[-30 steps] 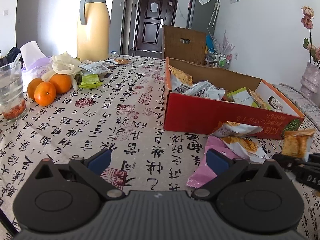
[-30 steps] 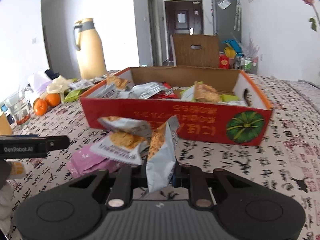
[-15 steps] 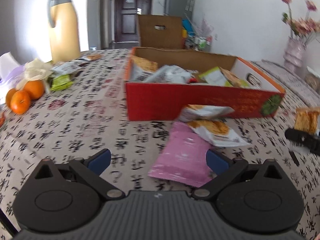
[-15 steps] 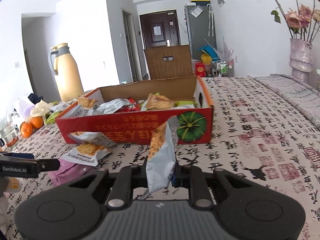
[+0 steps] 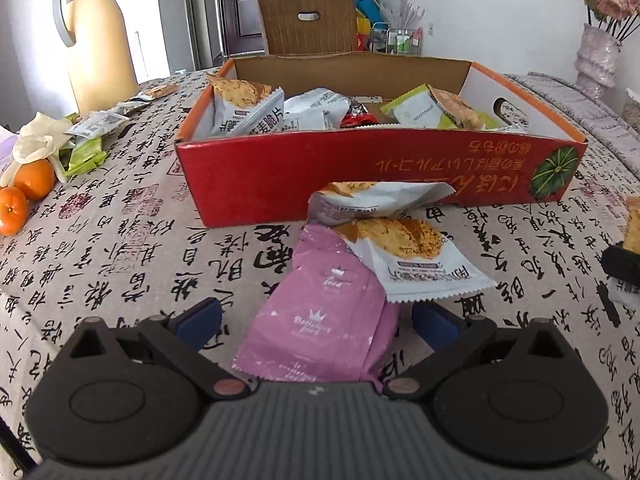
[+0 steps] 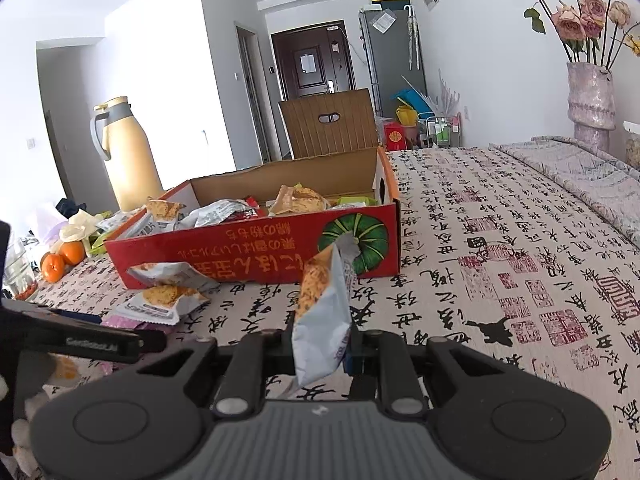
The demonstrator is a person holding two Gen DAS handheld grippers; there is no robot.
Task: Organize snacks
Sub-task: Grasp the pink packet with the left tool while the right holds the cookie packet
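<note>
— While the pink packet (image 5: 324, 320) is being framed whole between the wide-spread blue pads (image 5: 200, 318) of the left gripper (image 5: 318, 322), untouched, what is being shown only by the right wrist view?

— A silver snack packet (image 6: 322, 320) is being clamped upright in the right gripper (image 6: 320, 350), its printed crackers facing left. The red box (image 6: 256, 252) is being seen beyond it on the tablecloth (image 6: 500, 280), with two crinkled packets (image 6: 170, 284) lying against its front wall.

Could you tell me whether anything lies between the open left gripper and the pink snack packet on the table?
Nothing visible does: the pink snack packet already lies between the left gripper's open fingers, though a white cracker packet overlaps its far corner.
</note>
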